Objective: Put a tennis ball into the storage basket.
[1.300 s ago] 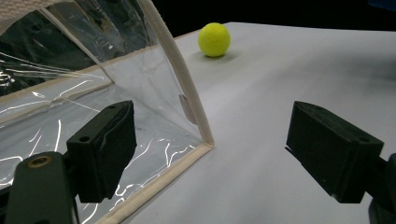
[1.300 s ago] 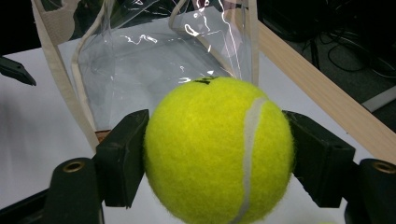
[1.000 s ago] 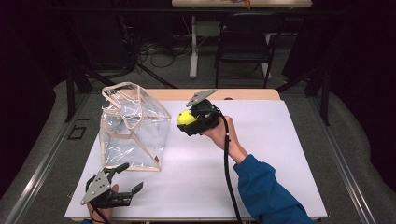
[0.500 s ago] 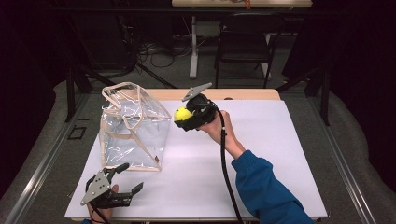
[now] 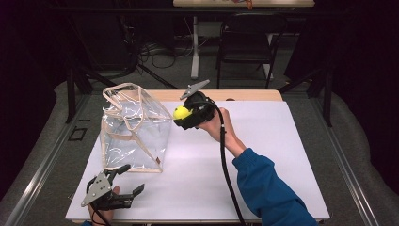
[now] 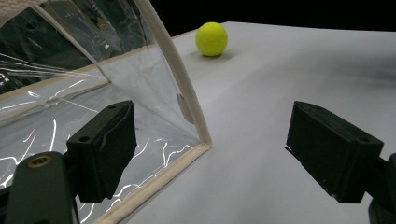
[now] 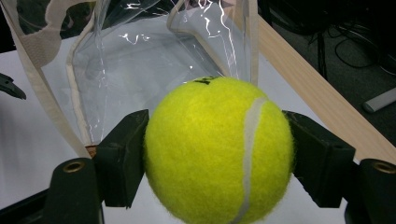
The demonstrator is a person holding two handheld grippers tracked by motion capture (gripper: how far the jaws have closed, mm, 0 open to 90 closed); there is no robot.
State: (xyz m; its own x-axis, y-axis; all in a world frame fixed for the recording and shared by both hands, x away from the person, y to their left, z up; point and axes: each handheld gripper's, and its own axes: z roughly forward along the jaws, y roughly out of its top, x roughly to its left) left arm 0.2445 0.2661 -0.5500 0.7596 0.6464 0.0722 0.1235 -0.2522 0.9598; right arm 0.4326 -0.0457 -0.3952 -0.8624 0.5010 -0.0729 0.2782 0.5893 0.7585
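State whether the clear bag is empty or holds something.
Empty: through the clear bag nothing shows inside; the tennis ball is outside it, clamped in the right gripper.

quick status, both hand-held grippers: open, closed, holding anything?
Left hand-held gripper: open, empty, jaws wide apart beside the clear bag.
Right hand-held gripper: closed on the tennis ball, raised near the bag.

White table (image 5: 282, 155) lies open right of the clear bag (image 5: 134, 134); its handles (image 5: 123, 92) crowd the mouth.
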